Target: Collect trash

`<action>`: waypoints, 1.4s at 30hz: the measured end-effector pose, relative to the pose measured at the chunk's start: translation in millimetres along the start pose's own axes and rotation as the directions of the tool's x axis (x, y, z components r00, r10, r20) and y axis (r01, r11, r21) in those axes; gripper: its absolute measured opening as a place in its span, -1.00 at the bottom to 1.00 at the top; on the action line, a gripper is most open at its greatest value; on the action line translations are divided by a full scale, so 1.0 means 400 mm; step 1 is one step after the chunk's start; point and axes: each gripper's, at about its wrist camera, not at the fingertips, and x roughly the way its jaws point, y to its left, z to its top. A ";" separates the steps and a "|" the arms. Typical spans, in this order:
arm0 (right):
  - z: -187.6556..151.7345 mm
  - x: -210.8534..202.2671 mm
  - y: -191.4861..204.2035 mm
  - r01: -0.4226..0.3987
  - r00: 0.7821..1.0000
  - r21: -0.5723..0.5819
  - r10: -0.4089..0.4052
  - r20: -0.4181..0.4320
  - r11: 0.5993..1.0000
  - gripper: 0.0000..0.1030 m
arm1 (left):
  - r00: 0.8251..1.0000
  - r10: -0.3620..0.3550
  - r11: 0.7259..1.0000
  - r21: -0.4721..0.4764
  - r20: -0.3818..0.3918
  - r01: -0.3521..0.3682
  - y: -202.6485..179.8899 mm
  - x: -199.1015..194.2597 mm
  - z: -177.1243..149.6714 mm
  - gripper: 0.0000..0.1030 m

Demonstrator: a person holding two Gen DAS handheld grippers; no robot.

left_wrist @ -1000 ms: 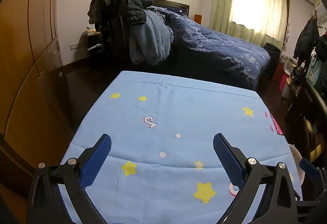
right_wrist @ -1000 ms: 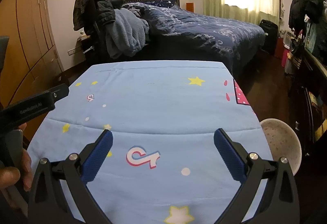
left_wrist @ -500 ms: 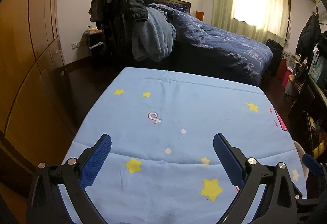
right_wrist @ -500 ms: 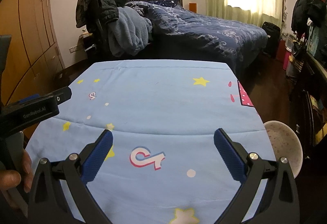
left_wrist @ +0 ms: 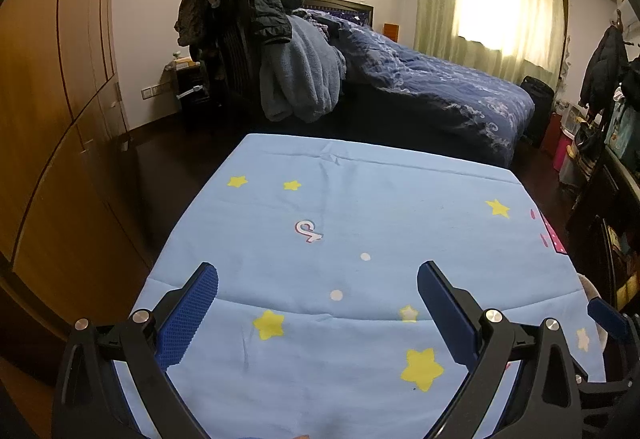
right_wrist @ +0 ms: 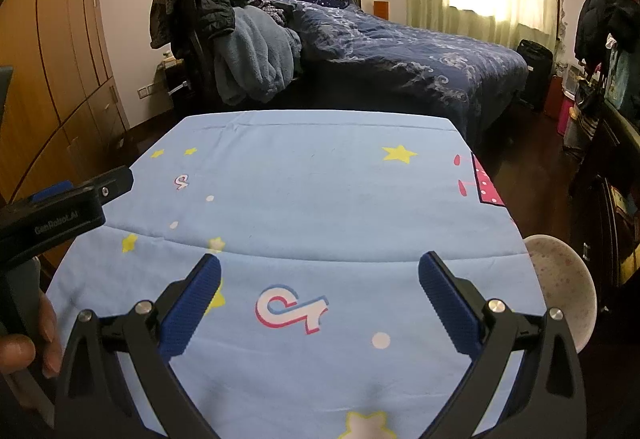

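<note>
Blue ribbed jaws agape over smooth star-printed cloth, both grippers.

1. Seen from the left hand-held gripper, the light-blue star-print cloth sits lower in frame than a second ago, and more of the bed and dark floor shows beyond it.
2. In the right wrist view the left hand-held gripper has climbed higher along the left edge.
3. There the white bowl has slid lower.

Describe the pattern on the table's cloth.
Light blue cloth printed with yellow stars, white dots and pink-outlined logos; clearest in the right wrist view.
</note>
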 end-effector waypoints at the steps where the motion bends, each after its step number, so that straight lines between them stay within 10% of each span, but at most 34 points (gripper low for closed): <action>1: 0.000 0.000 0.000 -0.001 1.000 0.001 0.001 -0.001 1.000 0.93 | 1.000 0.000 1.000 0.000 0.000 0.000 0.000 0.000 0.000 0.93; 42: -0.014 0.010 -0.046 -0.010 1.000 0.045 0.011 -0.014 0.999 0.93 | 1.000 -0.011 1.000 0.017 -0.016 0.011 -0.023 0.007 -0.011 0.93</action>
